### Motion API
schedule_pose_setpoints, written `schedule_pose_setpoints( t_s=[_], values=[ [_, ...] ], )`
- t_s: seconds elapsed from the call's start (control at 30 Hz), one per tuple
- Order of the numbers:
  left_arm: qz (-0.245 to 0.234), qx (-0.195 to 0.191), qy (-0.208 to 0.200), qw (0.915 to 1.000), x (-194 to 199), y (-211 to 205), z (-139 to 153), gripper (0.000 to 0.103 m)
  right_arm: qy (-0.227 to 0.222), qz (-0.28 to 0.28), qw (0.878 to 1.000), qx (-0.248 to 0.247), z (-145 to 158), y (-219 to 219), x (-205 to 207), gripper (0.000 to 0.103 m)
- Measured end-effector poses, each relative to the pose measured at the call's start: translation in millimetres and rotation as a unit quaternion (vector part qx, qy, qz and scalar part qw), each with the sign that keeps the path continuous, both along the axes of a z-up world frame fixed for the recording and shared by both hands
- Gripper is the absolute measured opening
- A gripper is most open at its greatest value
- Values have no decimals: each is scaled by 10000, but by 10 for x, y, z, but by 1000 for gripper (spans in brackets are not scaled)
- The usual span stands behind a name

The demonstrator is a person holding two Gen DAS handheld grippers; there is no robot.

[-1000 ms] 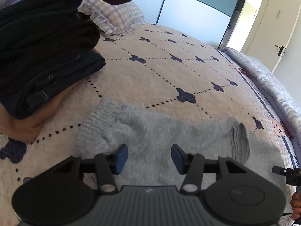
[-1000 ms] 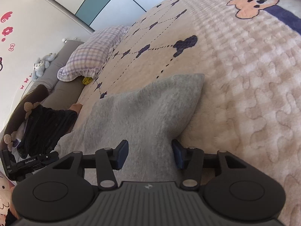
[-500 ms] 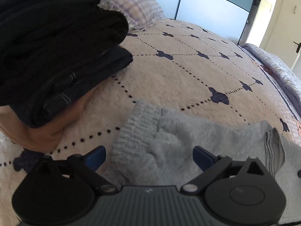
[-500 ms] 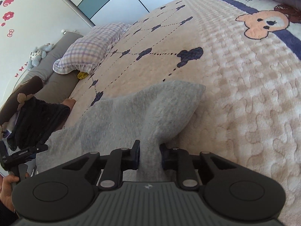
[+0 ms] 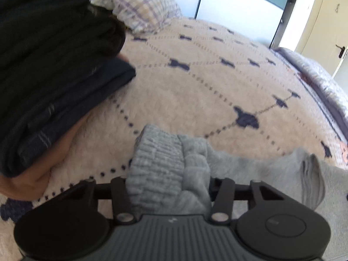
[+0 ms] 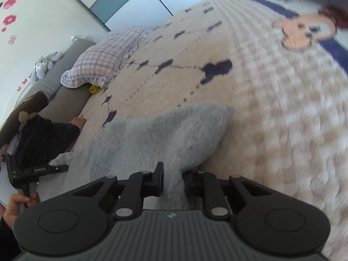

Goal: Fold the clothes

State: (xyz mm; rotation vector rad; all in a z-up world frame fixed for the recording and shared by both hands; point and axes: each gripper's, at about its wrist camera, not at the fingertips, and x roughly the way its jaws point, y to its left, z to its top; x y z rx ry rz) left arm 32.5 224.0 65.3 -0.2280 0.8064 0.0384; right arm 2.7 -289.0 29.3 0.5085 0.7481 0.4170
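A grey knit sweater (image 5: 250, 169) lies on the cream patterned bedspread (image 5: 195, 91). My left gripper (image 5: 168, 187) is shut on its bunched ribbed hem (image 5: 156, 165), with fabric filling the space between the fingers. In the right wrist view the same sweater (image 6: 156, 137) stretches away to the left, and my right gripper (image 6: 173, 178) is shut on its near edge, a fold pinched between the pads. The left gripper also shows at the left edge of the right wrist view (image 6: 32, 170), held by a hand.
A stack of folded dark clothes (image 5: 47, 69) sits at the left over an orange item. A checked pillow (image 5: 139, 6) lies at the head of the bed, also seen in the right wrist view (image 6: 102, 58). A grey headboard cushion (image 6: 65, 69) and soft toys are behind.
The left gripper went from wide open around the hem to shut on it. The right gripper, open a second ago, closed on the sweater's edge and still holds it; both views shifted slightly.
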Motion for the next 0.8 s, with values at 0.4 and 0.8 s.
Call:
schedule_pose_setpoints(
  t_s=[0.4, 0.8],
  values=[
    [80, -192, -166, 9996, 464, -364, -84, 60, -301, -504, 9955, -742, 454, -539, 542, 25],
    [443, -579, -99, 9973, -143, -239, 4, 98, 962, -811, 9911, 437, -168, -848, -99, 59]
  ],
)
